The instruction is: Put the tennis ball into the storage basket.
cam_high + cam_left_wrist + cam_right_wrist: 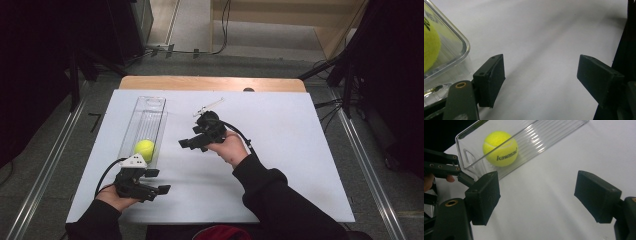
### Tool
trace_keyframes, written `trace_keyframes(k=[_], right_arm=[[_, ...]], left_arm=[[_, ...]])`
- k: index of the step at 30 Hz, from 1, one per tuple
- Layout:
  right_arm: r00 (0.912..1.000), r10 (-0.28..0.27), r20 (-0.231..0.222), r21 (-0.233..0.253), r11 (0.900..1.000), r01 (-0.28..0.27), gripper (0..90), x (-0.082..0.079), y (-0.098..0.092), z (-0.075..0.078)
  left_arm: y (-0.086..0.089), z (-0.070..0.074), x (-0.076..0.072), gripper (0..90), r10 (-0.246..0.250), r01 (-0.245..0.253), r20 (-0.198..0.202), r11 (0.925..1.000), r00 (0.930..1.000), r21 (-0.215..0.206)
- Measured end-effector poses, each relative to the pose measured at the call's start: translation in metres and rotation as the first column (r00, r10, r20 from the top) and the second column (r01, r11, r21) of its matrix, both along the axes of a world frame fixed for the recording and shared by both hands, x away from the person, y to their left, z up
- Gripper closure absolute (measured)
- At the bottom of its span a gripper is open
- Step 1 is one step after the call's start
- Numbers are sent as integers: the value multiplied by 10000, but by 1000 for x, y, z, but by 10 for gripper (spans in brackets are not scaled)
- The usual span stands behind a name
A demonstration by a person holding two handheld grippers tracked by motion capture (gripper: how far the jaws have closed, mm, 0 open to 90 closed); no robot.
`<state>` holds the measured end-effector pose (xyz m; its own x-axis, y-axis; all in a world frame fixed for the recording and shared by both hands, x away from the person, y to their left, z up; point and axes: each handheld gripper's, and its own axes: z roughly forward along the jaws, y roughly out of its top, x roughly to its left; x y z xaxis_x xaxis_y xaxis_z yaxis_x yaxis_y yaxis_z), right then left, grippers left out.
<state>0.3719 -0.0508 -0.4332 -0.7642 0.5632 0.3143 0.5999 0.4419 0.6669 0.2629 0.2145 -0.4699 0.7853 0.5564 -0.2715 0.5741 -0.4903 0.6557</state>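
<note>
Clear plastic forms the tray (150, 107), a long narrow bin lying lengthwise on the white table (280, 165), left of centre. 1 yellow-green ball (144, 148) rests inside it at the near end, close to the end wall; in the right gripper view the ball (500, 148) is seen resting on the ribbed floor of the tray (554, 135), printed lettering facing the camera. The left gripper (161, 181) is held low at the near end of the tray, its jaws set well apart with nothing between them; in its own view the tray corner (461, 45) sits just beside the left jaw and the ball (430, 47) is partly visible behind the wall. The right gripper (191, 142) is held to the right of the tray, jaws likewise wide apart and empty, aimed toward the ball. A small white object (207, 106) lies further back on the table; its nature cannot be made out. The step in hand is judged to be a reach for the ball. It is advised that the ball be approached from above, over the tray wall, with the jaws centred across its widest part before closing. The tray is light and may slide if struck, so it may be steadied by the left gripper at the near end.
</note>
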Motion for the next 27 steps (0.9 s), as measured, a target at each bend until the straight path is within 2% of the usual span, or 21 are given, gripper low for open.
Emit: trace_keyframes(k=[3,9,14,22,27], right_arm=[[10000,-67,-35,-100,9999,66,186,-1,-6,-1],[9999,-126,0,-6,9999,126,195,-4,-18,-2],[9997,-192,-145,86,9998,194,197,-7,-25,-4],[9994,-335,-54,201,9992,336,198,-14,-39,-5],[9996,-259,56,85,9996,258,198,-18,-46,-5]], left_arm=[[0,0,0,230,2,-2,-19,10000,10000,-38],[0,-1,0,230,-7,7,-40,10000,10000,-32],[0,-1,0,230,-14,14,-37,10000,10000,-32],[-1,0,0,230,-42,42,-16,10000,10000,17],[-1,0,0,230,-49,49,-19,10000,10000,10]])
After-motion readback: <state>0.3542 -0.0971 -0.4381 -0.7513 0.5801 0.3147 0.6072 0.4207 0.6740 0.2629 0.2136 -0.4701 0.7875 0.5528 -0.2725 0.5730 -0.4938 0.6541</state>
